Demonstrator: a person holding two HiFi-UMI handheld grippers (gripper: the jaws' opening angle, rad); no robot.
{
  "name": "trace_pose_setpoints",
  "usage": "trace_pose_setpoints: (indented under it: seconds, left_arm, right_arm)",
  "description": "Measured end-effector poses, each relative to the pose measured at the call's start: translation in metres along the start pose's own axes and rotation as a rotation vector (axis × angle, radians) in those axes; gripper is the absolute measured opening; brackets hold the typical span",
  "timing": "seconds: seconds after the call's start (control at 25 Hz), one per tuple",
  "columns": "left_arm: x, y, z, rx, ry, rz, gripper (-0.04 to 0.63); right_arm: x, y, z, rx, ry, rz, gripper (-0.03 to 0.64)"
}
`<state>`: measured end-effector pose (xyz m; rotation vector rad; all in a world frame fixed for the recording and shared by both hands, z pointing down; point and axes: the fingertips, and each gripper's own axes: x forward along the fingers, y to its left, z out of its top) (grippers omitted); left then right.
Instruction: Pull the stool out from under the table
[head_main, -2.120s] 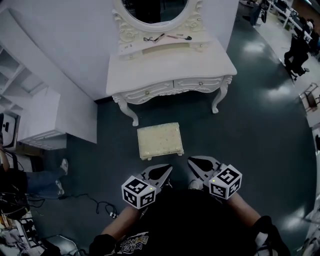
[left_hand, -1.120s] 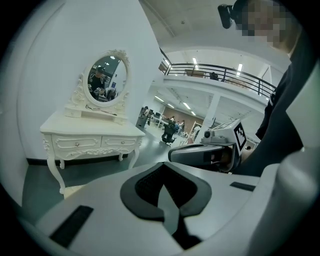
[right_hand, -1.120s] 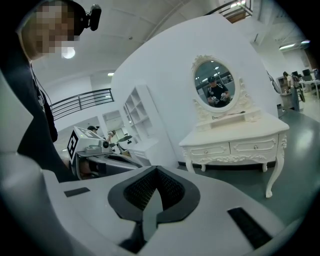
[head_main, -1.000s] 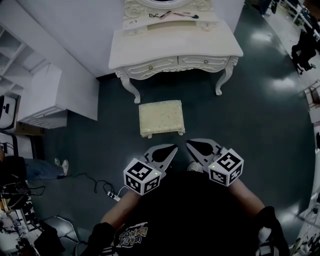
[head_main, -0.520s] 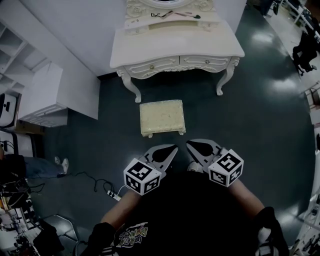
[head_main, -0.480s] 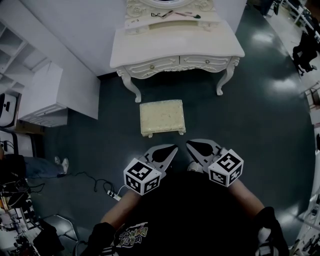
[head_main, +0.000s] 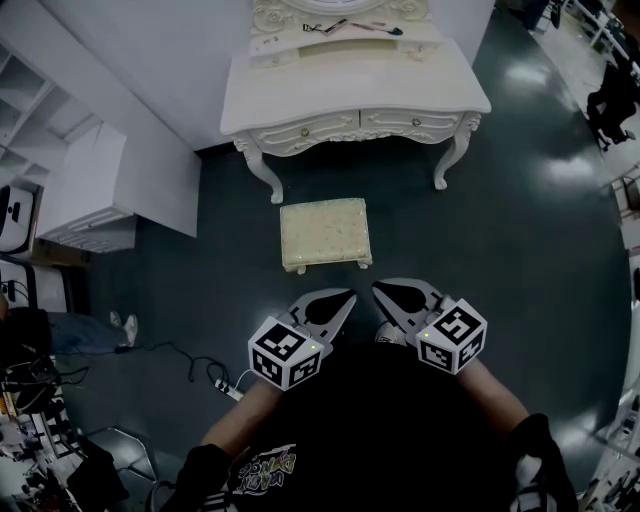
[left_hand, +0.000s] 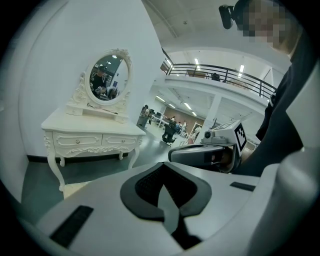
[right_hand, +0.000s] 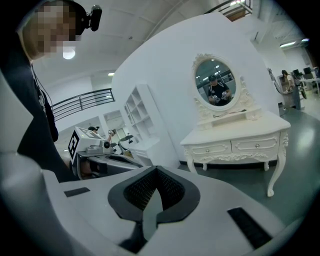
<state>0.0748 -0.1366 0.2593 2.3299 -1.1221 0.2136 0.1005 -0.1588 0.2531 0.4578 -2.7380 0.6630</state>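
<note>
Cream and padded, the stool stands on the dark green floor just in front of the white table, clear of the tabletop's edge and roughly centred between the two curved front legs. It sits upright, with its back edge near the foot of the table's left front leg. Both tongs hover close to the person's body, a little short of the stool and touching nothing. The left gripper has its jaws pressed together with nothing between them, as its own view confirms. The right gripper is likewise squeezed shut and empty. An oval mirror rises at the back of the table. A white shelf unit stands to the table's left.
</note>
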Motion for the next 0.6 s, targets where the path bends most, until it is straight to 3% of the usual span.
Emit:
trace_pose_setpoints:
  seconds: [0.6]
  left_arm:
    - [0.0053,-0.0068,-0.0023,0.007,0.006,-0.004,0.008]
  right_arm:
    - [-0.0066,-0.0022,-0.0027,0.002,-0.003,0.005,0.028]
